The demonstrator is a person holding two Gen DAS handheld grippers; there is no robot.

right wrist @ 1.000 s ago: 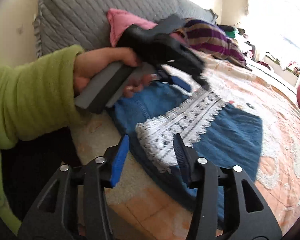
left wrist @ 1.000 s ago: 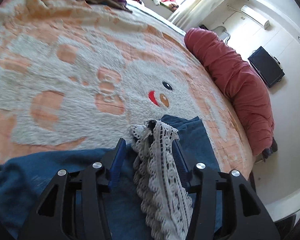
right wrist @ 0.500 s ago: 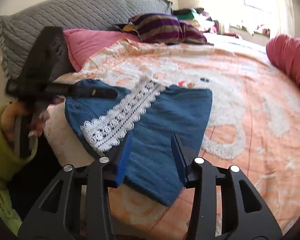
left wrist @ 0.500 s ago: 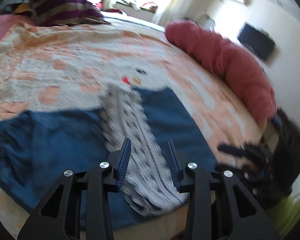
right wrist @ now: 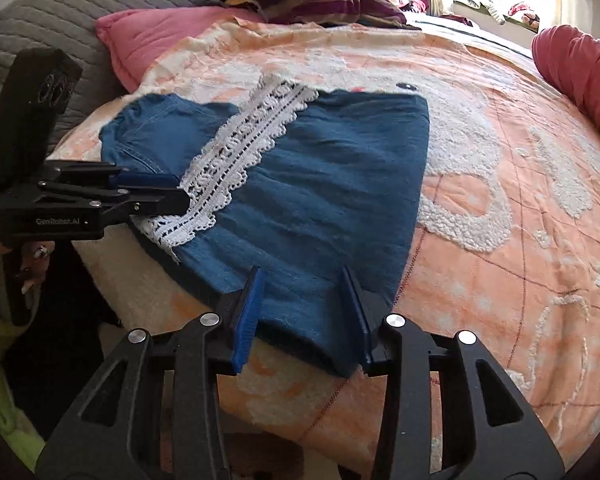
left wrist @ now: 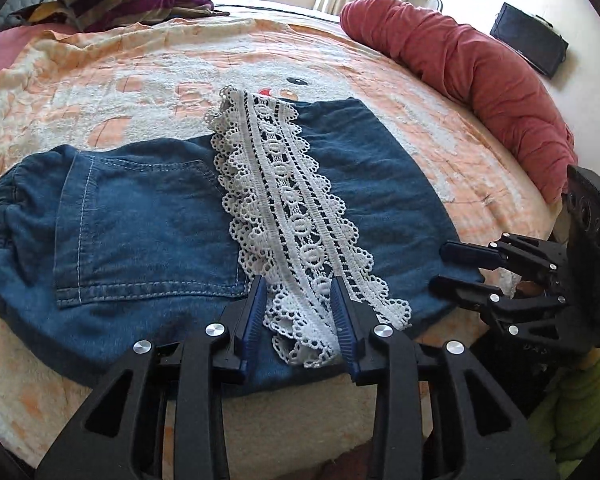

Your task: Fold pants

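Left wrist view: pants (left wrist: 148, 216) folded once on bed (left wrist: 120, 80), lace hem (left wrist: 292, 216) between open left fingers (left wrist: 260, 304), right fingers (right wrist: 252, 304) open too; next fold needs regrip.

Left wrist view: pants (left wrist: 148, 216) waistband end cut by frame edge. Near end of lace band (left wrist: 296, 216) partly behind left gripper (left wrist: 300, 312) fingers. Contact with fabric indeterminate.

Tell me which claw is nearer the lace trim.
Left. The left claw is open, straddling the near end of the lace trim; the right claw is open over plain denim, beside it.
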